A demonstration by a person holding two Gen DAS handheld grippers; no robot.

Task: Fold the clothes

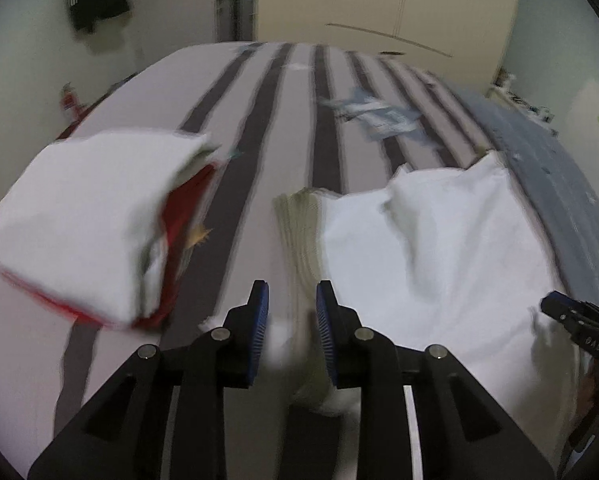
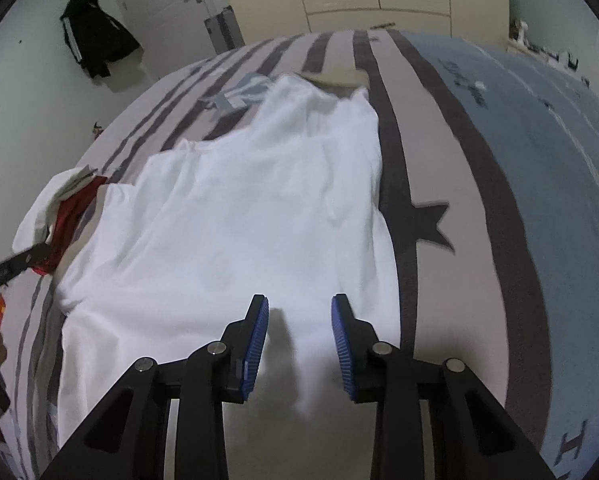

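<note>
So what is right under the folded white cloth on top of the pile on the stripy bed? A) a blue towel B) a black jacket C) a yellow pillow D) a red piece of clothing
D: in the left wrist view the folded white cloth tops a pile, and a red piece of clothing peeks out beneath it on the grey-and-white striped bed cover.

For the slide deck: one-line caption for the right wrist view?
Open right gripper poised over a spread white cotton garment on the striped bedsheet.

Dark lettering on blue bedcover (image 2: 539, 128) blurred; nothing legible.
</note>
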